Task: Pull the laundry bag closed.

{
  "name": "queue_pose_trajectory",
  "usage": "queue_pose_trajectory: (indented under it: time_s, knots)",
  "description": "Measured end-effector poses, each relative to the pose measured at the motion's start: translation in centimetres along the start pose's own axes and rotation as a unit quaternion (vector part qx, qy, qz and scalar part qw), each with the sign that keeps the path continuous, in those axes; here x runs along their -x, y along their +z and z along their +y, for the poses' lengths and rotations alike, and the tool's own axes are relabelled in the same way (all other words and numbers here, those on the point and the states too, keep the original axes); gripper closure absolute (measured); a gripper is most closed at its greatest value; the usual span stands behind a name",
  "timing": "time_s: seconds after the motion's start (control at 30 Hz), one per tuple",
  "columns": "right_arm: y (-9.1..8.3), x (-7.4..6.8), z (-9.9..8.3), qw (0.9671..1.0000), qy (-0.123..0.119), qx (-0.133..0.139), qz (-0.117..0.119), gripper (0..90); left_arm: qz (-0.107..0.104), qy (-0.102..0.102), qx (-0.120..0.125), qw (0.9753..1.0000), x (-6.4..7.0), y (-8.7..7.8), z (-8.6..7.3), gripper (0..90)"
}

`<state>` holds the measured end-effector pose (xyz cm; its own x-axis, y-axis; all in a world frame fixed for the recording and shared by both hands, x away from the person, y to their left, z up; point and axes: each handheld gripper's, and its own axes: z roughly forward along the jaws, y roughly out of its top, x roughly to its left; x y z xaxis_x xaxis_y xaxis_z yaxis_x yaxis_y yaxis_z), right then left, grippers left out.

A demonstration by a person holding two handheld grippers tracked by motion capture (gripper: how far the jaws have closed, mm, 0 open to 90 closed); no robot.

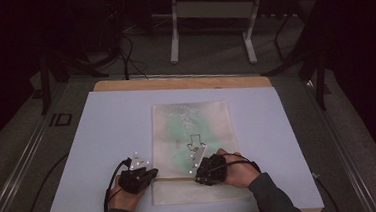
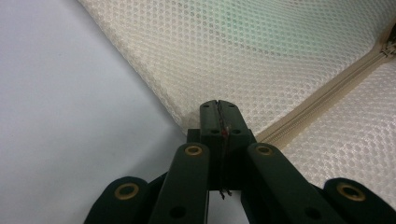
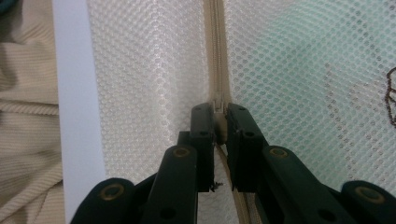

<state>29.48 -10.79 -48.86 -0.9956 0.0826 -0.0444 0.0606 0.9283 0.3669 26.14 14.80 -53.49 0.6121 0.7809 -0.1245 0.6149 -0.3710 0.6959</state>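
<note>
Mesh bag [image 1: 193, 135], soft and limp, lies flat on the board [image 1: 102, 122]; it will crumple if pushed, so take it at the stiffer zip [image 3: 217, 60]. At the zip's end on the bag's edge, the left gripper [image 2: 219, 109] is clamped, probably on the fabric. Along the zip, the right gripper [image 3: 219, 116] pinches what seems the slider.

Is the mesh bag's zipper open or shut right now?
Shut where visible: the zipper runs closed ahead of the right hand-held gripper, which pinches the pull; behind the jaws, cannot tell.
</note>
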Motion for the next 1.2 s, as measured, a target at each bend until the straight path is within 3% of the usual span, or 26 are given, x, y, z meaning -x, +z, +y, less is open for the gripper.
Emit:
queue_pose_trajectory:
  time_s: [1.2]
  knots:
    - [-1.1, 0.4, -2.4, 0.9999, 0.015, -0.003, 0.004, 82.1, 0.001, 0.0, 0.0, 1.0, 0.0, 0.0, 0.0, 89.4]
